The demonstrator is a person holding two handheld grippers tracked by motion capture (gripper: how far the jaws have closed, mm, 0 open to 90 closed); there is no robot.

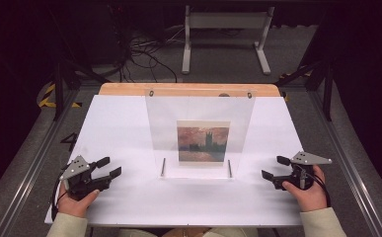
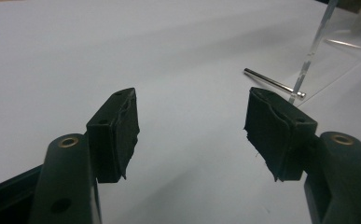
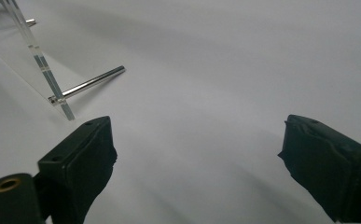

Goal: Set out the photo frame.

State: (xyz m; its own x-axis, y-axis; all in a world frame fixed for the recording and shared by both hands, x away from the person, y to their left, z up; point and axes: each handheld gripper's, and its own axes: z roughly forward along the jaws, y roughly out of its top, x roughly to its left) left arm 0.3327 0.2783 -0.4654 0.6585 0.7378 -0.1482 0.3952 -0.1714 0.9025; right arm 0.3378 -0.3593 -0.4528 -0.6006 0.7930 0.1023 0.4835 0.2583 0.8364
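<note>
Two Open Grippers Flank a Clear Picture Stand

Two grippers rest low over the near part of a white table (image 1: pixel 129 197), one at each side. The left gripper (image 1: pixel 108 167) has its jaws spread wide with nothing between them — its black pads (image 2: pixel 122 133) look soft, with ragged edges. The right gripper (image 1: pixel 276 167) is likewise agape and empty, its own pads (image 3: pixel 92 158) dark and matte. Each carries a grey three-cornered plate on top, and a hand in a pale sleeve holds each from below.

Between them, near the table's middle, stands a clear acrylic stand (image 1: pixel 198 111) — a smooth, see-through sheet, wider at the top than at the foot, leaning back toward the far edge. Its long axis runs up from the near foot to the far top edge. On it sits a small painting (image 1: pixel 203 141), roughly square, in reddish and dark tones, facing the person. Two thin metal rods (image 1: pixel 163 167) at the foot lie on the table, pointing near to far.

Beyond, a wooden strip (image 1: pixel 129 89) edges the table, and dark cables (image 1: pixel 144 54) lie on the grey floor.
</note>
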